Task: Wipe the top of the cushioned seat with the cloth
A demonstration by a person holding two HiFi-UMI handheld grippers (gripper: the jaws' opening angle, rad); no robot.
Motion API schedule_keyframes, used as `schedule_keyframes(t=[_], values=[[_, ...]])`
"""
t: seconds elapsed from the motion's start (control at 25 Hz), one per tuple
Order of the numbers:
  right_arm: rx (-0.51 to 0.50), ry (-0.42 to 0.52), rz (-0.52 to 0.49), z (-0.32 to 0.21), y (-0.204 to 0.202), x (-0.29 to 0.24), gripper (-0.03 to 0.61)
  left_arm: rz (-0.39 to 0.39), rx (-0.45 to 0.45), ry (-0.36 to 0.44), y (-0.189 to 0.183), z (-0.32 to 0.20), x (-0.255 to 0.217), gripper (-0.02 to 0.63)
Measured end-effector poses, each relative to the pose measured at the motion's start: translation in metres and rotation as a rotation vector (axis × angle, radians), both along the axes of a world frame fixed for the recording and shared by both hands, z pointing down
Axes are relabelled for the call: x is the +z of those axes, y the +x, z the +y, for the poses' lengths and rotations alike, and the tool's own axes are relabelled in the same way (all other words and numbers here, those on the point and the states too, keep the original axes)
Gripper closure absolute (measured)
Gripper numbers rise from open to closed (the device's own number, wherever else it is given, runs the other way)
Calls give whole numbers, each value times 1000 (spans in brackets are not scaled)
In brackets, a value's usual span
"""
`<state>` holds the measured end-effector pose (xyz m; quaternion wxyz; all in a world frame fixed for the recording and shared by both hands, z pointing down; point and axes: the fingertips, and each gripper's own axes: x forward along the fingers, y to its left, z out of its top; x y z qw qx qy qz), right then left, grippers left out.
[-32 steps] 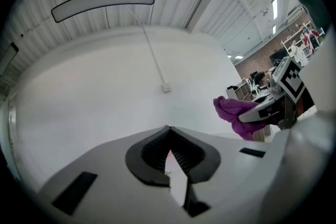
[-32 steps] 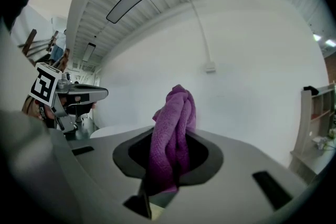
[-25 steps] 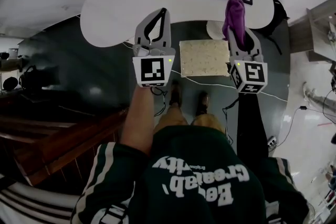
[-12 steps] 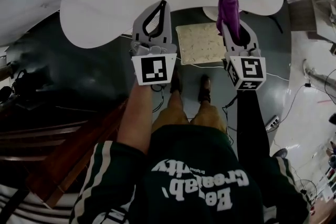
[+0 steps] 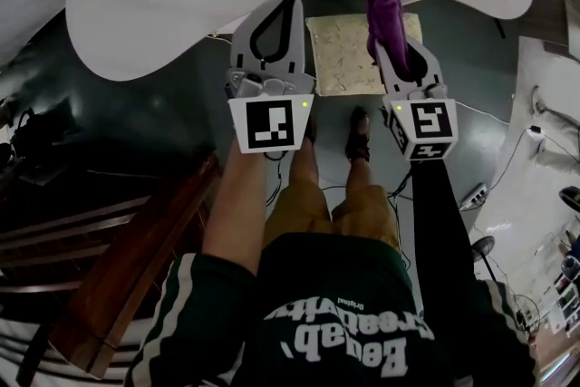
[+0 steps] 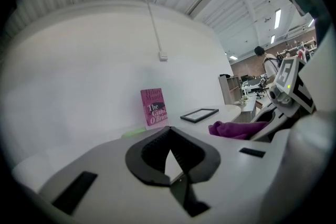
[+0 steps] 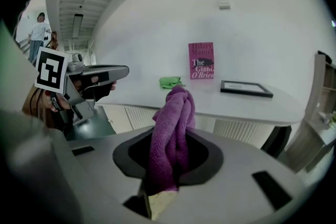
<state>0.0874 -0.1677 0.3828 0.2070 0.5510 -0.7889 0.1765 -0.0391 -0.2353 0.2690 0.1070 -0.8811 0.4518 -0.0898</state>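
While off the seat (image 5: 349,54), cloth (image 7: 170,113) (purple) between right tongs (image 5: 382,30).

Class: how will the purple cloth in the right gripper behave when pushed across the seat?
Probably floppy: the purple cloth bunches in folds where the right gripper clamps it. Likely light: one pinch carries it all. Its nubby pile should drag rather than slip on the cushioned seat.
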Motion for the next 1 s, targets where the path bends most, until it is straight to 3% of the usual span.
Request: schedule_keyframes(t=[0.36,0.52,0.76,1.0], values=[[-5,-111,-1,9,-16,74,477,31,-33,-88,-13,-6,65,600],[-25,-172,-62,-3,-32,102,479,39,-39,-110,-20,-6,79,599],[-82,-335,-109,-30,-69,172,482,15,-47,-140,-23,-10,103,600],[-36,-619,-127,-25,-91,257,479,14,-73,-170,-41,-9,115,598]])
